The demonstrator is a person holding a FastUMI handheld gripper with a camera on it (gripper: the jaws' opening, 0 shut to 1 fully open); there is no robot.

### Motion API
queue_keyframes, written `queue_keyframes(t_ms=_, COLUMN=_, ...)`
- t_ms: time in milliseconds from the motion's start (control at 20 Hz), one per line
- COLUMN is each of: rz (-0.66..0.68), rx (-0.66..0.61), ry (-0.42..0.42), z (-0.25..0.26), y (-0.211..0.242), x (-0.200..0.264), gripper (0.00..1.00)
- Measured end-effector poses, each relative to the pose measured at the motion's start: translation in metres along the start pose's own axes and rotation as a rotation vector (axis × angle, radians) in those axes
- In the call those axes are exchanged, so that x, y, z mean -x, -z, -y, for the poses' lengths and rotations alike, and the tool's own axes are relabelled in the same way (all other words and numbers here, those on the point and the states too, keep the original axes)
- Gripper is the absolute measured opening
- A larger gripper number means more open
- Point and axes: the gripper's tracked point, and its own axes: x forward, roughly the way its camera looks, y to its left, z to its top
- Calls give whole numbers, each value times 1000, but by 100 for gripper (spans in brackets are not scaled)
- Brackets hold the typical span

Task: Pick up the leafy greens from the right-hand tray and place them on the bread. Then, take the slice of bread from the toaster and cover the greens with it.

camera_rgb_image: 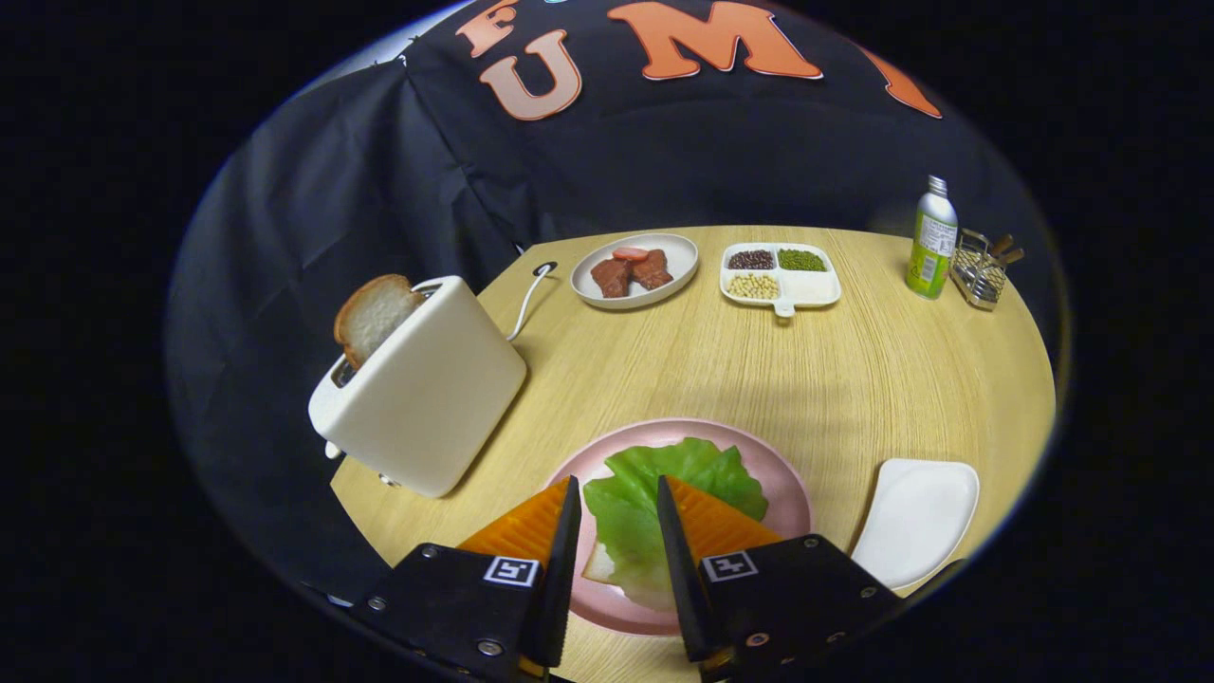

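Lettuce first: the green leafy greens already lie on the pale bread slice on my round pink plate, between my gripper's spread fingers, which pinch nothing. The white tray right of the plate sits bare. What's left, I judge — the browned bread slice still stands in the cream toaster, left of the plate.

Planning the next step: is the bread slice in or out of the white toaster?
In: the bread slice stands in the white toaster's slot, top half protruding.
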Motion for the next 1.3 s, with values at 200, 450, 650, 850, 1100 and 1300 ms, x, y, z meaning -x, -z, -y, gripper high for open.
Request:
queue_keyframes(t_ms=200, rz=26, rx=22, ry=-31, z=-25, y=-27, x=10, gripper=61)
queue_keyframes(t_ms=450, rz=25, rx=47, ry=-54, z=-54, y=-49, x=11, gripper=72)
queue_keyframes(t_ms=650, rz=16, rx=36, ry=-99, z=-87, y=-69, x=12, gripper=82)
queue_keyframes(t_ms=850, rz=-3, rx=51, ry=-131, z=-119, y=-88, x=9, gripper=83)
queue_keyframes(t_ms=1100, rz=-45, rx=61, ry=-170, z=-159, y=-106, x=2, gripper=83)
queue_keyframes(t_ms=1300, rz=-64, rx=80, ry=-194, z=-180, y=-116, x=-9, gripper=83)
